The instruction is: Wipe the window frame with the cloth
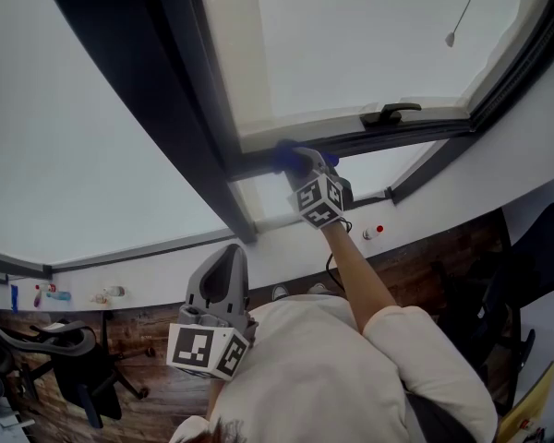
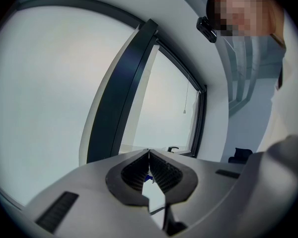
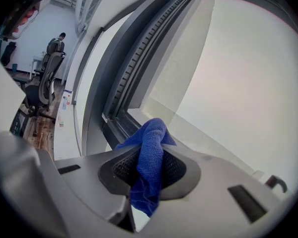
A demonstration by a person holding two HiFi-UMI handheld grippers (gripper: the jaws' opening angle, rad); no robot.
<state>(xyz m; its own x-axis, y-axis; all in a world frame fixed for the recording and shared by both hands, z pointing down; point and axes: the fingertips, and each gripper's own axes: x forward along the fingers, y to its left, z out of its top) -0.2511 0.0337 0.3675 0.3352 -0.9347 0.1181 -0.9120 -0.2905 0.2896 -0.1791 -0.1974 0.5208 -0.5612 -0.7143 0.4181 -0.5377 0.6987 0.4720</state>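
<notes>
Left gripper (image 2: 149,154): jaws together, nothing held, hanging well below the window frame (image 1: 189,127). Right gripper (image 3: 150,150): clamped on blue cloth (image 3: 148,177), its bunched tip against the frame's lower rail. Cloth likely light, soft, floppy. Mid-fold pinch suits, wad forward.

Crumpled blue cloth (image 3: 150,152), pinched upright, at the dark window frame (image 1: 189,127), lower corner.

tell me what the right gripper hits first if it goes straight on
Probably the bottom rail of the dark window frame: the blue cloth clamped in the right gripper sticks out ahead and looks nearly on it, though depth is unclear.
</notes>
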